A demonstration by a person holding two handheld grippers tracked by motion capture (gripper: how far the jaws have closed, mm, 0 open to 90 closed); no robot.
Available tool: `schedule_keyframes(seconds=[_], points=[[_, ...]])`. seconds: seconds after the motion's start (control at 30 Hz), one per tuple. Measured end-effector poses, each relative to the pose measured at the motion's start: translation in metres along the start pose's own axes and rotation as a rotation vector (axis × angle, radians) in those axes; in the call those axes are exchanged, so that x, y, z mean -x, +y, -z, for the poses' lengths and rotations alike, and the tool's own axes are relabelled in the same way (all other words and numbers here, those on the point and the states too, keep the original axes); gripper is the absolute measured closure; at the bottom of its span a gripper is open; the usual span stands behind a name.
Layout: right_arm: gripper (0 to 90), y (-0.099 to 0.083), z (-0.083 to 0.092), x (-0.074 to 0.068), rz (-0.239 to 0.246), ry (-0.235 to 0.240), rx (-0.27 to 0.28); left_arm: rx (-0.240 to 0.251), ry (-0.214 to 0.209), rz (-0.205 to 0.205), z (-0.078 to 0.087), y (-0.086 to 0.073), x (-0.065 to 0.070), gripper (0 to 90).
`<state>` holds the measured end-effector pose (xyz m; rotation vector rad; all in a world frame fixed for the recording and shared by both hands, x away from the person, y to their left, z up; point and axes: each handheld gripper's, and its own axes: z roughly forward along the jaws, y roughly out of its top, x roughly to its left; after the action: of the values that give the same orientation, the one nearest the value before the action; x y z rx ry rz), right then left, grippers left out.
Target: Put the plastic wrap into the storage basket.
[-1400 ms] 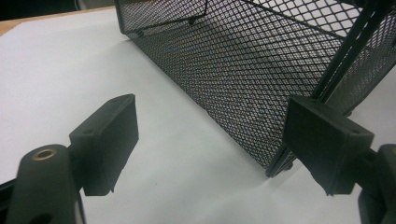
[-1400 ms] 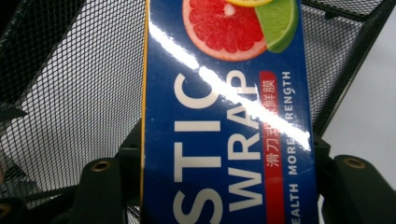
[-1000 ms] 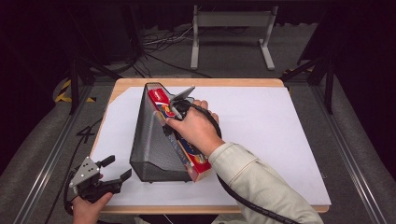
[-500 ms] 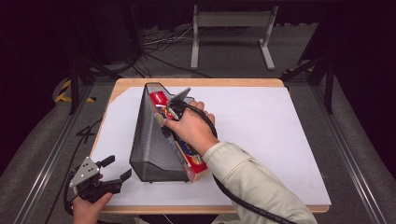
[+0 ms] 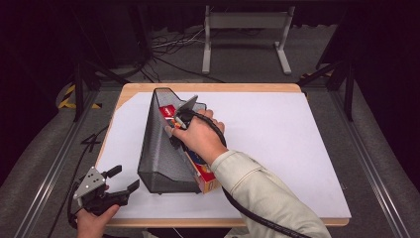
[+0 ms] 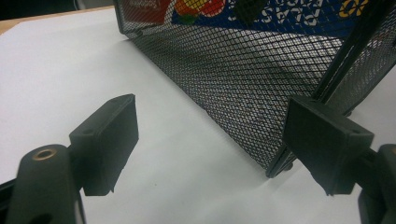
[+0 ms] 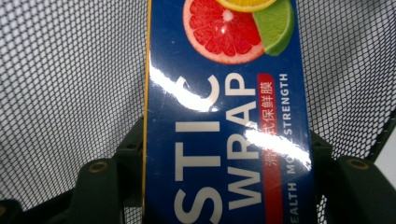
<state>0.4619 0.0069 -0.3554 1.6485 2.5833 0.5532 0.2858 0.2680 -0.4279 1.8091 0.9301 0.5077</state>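
A black mesh file holder (image 5: 163,148) stands on the white sheet, its tall end farthest from me. A blue and red plastic wrap box (image 5: 204,172) leans along its right side, top end inside the mesh. My right gripper (image 5: 178,121) is shut on the box near the top of the holder. In the right gripper view the box (image 7: 224,116) sits between the fingers (image 7: 126,149), with mesh (image 7: 70,93) behind it. My left gripper (image 5: 125,178) rests open at the table's front left corner. The left gripper view has its jaws apart (image 6: 210,135), facing the holder's lower corner (image 6: 275,158).
A wooden table carries the white sheet (image 5: 277,139), with bare sheet to the right of the holder. A metal stand (image 5: 245,29) and cables (image 5: 168,47) lie on the floor beyond the table. Rails run along both sides.
My right hand has edged slightly left and toward the far end along the holder with the box. The left gripper has stayed put.
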Motion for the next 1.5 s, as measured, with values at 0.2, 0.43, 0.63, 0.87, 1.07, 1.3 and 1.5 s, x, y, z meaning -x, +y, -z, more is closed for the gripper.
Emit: schedule_keyframes(seconds=[0.2, 0.43, 0.63, 0.87, 1.07, 1.3, 1.5], points=[[37.8, 0.003, -0.005, -0.001, 0.01, -0.016, -0.027, 0.001, 0.0, 0.0, 0.0, 0.0, 0.0, 19.1], [28.6, 0.005, 0.002, -0.004, 0.033, -0.012, 0.014, -0.001, -0.002, -0.001, -0.001, 0.001, 0.0, 19.2], [26.8, 0.001, 0.012, 0.0, 0.034, 0.02, 0.046, -0.002, -0.003, 0.002, -0.001, 0.001, 0.0, 19.2], [23.4, -0.006, 0.034, 0.008, 0.05, 0.078, 0.121, 0.003, -0.006, 0.001, -0.002, 0.001, 0.0, 19.2], [22.9, -0.018, 0.067, 0.012, 0.115, 0.168, 0.238, 0.009, -0.006, 0.005, -0.001, 0.001, 0.001, 19.2], [22.6, -0.036, 0.092, 0.022, 0.205, 0.211, 0.348, 0.002, -0.006, -0.005, -0.004, 0.003, 0.001, 19.1], [21.9, -0.06, 0.109, 0.045, 0.345, 0.269, 0.493, 0.004, -0.006, -0.002, -0.003, 0.002, 0.001, 19.1]])
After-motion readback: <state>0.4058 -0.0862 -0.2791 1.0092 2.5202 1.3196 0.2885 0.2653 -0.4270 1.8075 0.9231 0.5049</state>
